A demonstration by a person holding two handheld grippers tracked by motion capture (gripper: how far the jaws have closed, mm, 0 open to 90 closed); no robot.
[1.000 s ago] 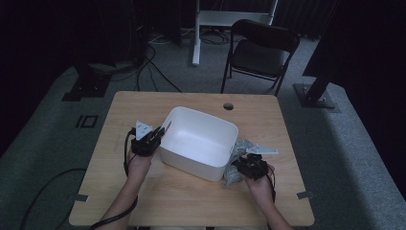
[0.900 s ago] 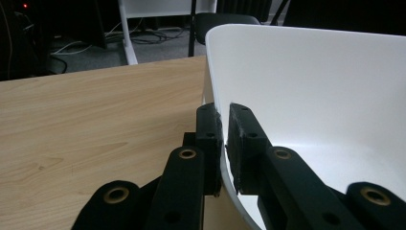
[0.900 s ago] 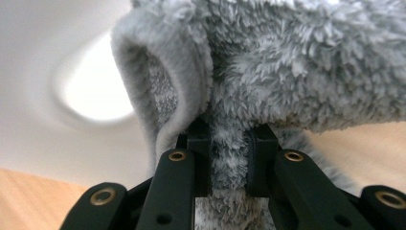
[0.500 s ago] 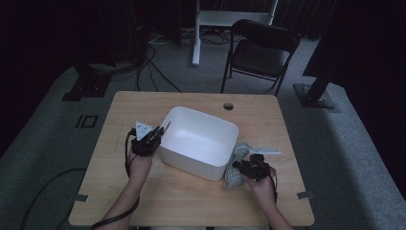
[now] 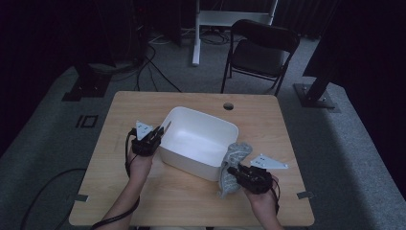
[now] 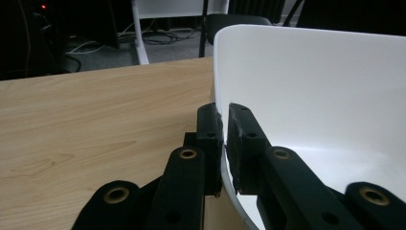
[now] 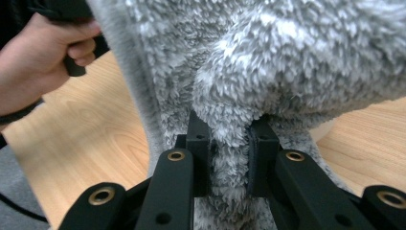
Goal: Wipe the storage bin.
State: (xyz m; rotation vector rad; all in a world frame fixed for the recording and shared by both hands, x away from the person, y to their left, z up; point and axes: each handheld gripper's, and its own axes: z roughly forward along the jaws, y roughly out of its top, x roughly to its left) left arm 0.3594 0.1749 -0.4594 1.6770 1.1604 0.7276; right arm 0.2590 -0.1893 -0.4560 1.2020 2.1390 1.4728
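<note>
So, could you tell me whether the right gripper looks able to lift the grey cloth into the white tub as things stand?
Probably yes: the right gripper is shut on the cloth, which lies against the open tub with nothing between.

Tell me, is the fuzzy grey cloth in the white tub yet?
Not yet. Done so far: the left gripper is shut on the rim of the white plastic tub, steadying it, and the right gripper is shut on a fold of the fluffy grey cloth. In hand: the cloth hangs beside the tub's outer wall, its top near the rim. Left: probably lifting it over and letting go inside.
</note>
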